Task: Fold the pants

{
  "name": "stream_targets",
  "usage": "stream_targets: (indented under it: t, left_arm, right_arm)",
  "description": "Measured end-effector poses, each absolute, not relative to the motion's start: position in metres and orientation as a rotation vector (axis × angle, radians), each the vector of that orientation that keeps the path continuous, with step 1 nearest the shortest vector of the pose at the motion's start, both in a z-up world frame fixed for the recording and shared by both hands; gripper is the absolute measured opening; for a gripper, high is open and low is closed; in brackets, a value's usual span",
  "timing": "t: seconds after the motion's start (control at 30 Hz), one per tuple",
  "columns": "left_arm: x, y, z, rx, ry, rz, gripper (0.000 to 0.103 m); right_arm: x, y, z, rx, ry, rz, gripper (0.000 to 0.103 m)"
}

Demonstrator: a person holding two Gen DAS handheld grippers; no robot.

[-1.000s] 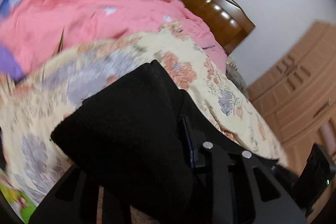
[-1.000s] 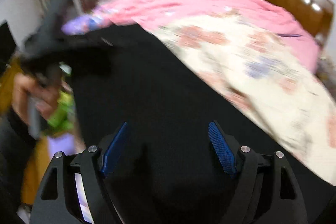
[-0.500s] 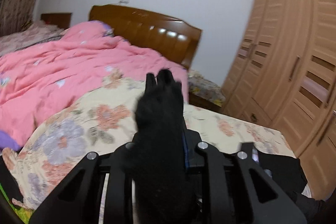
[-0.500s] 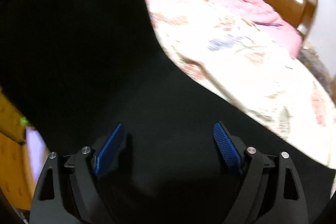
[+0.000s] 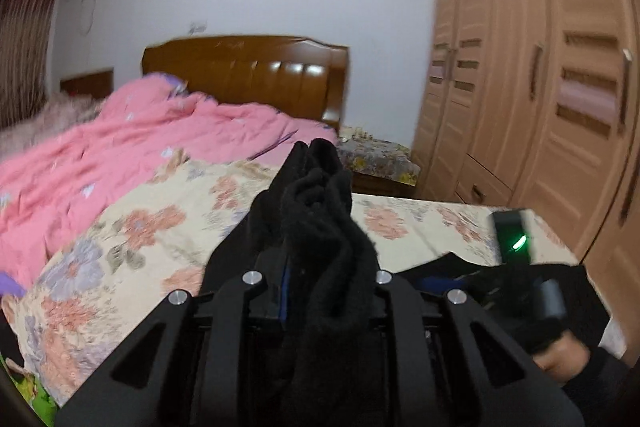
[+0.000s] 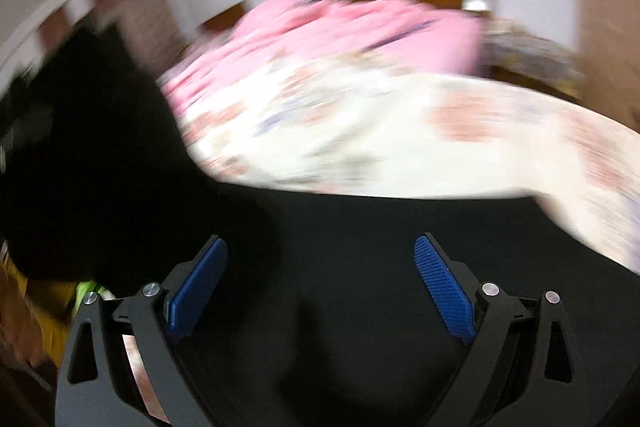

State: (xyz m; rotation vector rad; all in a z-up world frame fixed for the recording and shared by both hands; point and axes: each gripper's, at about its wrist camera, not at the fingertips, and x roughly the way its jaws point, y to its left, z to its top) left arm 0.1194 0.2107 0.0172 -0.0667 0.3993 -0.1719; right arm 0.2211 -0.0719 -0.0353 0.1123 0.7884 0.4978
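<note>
The black pants [image 5: 320, 227] are a thick, fuzzy, matte fabric, and a bunched handful of them stands up in soft folds out of the left gripper [image 5: 316, 287], whose jaws have just been closing and now clamp tight on that gathered cloth, so that only a sliver of one blue pad shows beside it. Seen from that gripper, the bunch rises in front of the floral bedspread [image 5: 132, 227], with more of the black cloth lying flat on the bedspread's near right corner, where the right gripper [image 5: 516, 247] with a green light and a person's hand [image 5: 560, 355] show. In the right wrist view the pants [image 6: 360, 267] spread as a broad, smooth dark sheet over the near edge of the floral bedspread [image 6: 380, 139] and heap up darker to its left. The right gripper [image 6: 320, 287] has just been opening; its blue pads [image 6: 444, 291] stand wide apart above the cloth, apparently gripping nothing, though blur makes contact hard to judge.
</note>
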Motion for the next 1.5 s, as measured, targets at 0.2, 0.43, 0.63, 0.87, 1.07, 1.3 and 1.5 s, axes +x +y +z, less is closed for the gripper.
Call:
stream_targets:
  t: [0.2,0.43,0.63,0.87,1.07,1.3,1.5]
  left_arm:
    - [0.128,0.096,-0.055,0.163,0.546,-0.285,0.019]
    - [0.114,0.046,-0.108,0.306,0.591,-0.484,0.085]
    - [0.07,0.085,-0.079,0.268,0.492,-0.486,0.09]
    - [0.06,0.21,-0.07,0.101,0.505,-0.182,0.098]
    - [0.072,0.25,-0.096,0.074,0.584,-0.099,0.098]
    - [0.06,0.242,-0.108,0.164,0.596,-0.171,0.098]
    - [0.056,0.234,-0.103,0.171,0.558,-0.176,0.098]
  right_arm:
    - [0.203,-0.201,-0.023,0.26,0.749,0.32,0.094]
    - [0.179,-0.221,-0.048,0.35,0.804,0.353,0.094]
    - [0.159,-0.185,-0.059,0.439,0.921,0.542,0.094]
    - [0.15,-0.114,-0.075,0.414,1.053,0.712,0.087]
    - [0.155,-0.064,-0.079,0.412,1.089,0.752,0.077]
    - [0.15,-0.065,-0.074,0.37,1.079,0.644,0.059]
    - [0.101,-0.096,-0.03,0.366,0.877,0.619,0.06]
